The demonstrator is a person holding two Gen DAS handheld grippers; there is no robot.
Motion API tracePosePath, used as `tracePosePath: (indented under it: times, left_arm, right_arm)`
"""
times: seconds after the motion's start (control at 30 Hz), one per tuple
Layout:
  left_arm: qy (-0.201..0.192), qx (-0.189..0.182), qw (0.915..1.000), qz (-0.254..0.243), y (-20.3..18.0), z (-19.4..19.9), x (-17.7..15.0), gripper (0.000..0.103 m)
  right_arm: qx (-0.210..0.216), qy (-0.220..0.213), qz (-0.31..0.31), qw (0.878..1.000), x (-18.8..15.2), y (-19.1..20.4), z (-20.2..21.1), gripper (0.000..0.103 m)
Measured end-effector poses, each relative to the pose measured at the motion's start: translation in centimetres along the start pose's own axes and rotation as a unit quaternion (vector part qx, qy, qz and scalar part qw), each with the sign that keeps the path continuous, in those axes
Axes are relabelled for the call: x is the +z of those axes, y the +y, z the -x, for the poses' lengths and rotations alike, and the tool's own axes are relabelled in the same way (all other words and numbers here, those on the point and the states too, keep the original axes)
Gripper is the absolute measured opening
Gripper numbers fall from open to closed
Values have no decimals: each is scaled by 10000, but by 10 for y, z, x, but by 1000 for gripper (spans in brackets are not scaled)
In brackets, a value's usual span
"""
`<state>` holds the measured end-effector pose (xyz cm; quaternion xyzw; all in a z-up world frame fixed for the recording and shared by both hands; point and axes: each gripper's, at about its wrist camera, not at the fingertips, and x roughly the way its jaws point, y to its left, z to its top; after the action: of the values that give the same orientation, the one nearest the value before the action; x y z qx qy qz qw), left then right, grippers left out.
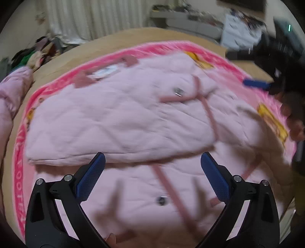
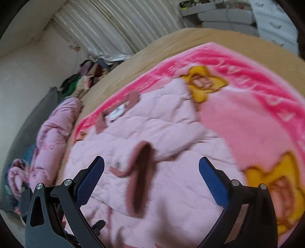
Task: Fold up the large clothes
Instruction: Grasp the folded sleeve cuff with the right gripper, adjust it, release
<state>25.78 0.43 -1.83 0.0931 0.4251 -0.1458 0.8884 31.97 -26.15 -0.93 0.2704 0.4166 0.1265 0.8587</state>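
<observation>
A pale pink quilted jacket [image 1: 118, 118] lies spread on a bright pink blanket [image 1: 171, 47], one part folded over the other, with darker pink trim strips and metal snaps. My left gripper [image 1: 152, 158] hovers just over the folded edge, jaws wide, nothing between the blue pads. The right wrist view shows the same jacket [image 2: 152, 129] with a dark pink cuff [image 2: 141, 167] lying on top. Above it my right gripper [image 2: 151, 162] stands open and empty. The right gripper [image 1: 255, 83] also shows at the far right of the left wrist view, with a hand behind it.
The blanket [image 2: 257, 99] with yellow cartoon patches covers a tan bed [image 2: 152, 49]. A second pink padded garment [image 2: 53, 133] lies bunched at the bed's left side. A heap of mixed clothes [image 2: 83, 78] sits by the curtain. Drawers [image 2: 225, 17] stand beyond the bed.
</observation>
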Motion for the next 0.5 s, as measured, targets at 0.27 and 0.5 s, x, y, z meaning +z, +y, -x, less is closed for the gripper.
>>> tracePosePath:
  times: [0.27,0.5]
  left_arm:
    - [-663,1061,9867,1042,115,25,14,94]
    - [-924,1251,9644,2139,201,36,-6,94]
  right_arm:
    - [58,349,-262,9990,5,12,-55,60]
    - [23,467,-353,9983,-4,16,-81,19]
